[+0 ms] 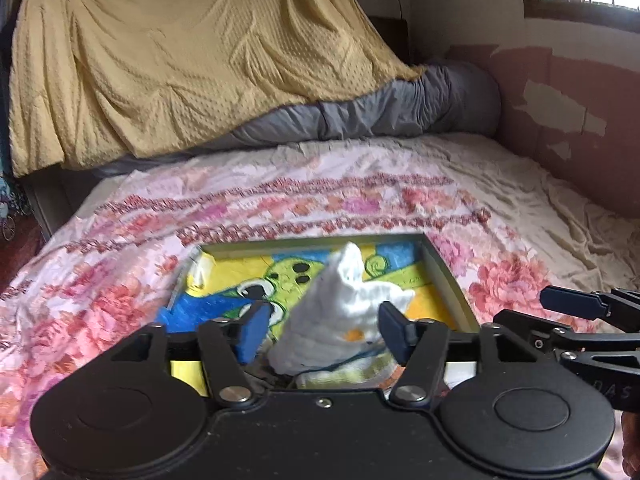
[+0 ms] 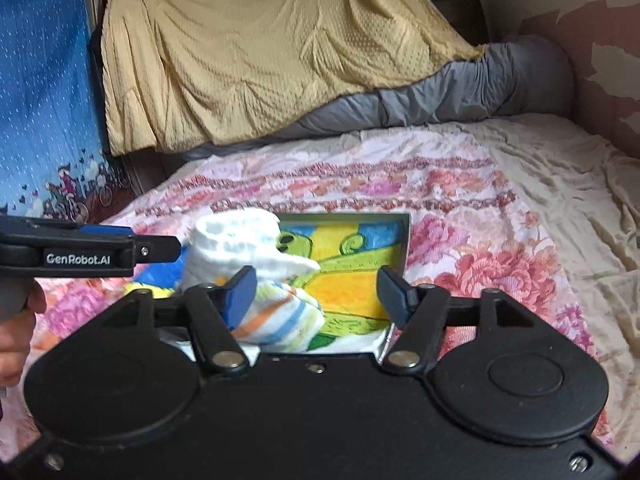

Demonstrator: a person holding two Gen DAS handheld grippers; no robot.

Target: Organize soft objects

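In front of me a shallow box [image 1: 444, 276] with thin grey walls lay on the bed, its far right corner square and clear in both views. A bright towel [image 1: 224, 288] lined its bottom, flat, printed with a green cartoon creature on yellow and blue. On the towel, towards the box's near left part, a white cloth [image 1: 344, 304] stood bunched up in a soft peak, with a small orange mark low on it. From my right side the cloth [image 2: 236, 244] looked lumpy and quilted. Just before it, touching, a cloth with blue, orange and pale green stripes [image 2: 288, 316] lay crumpled.
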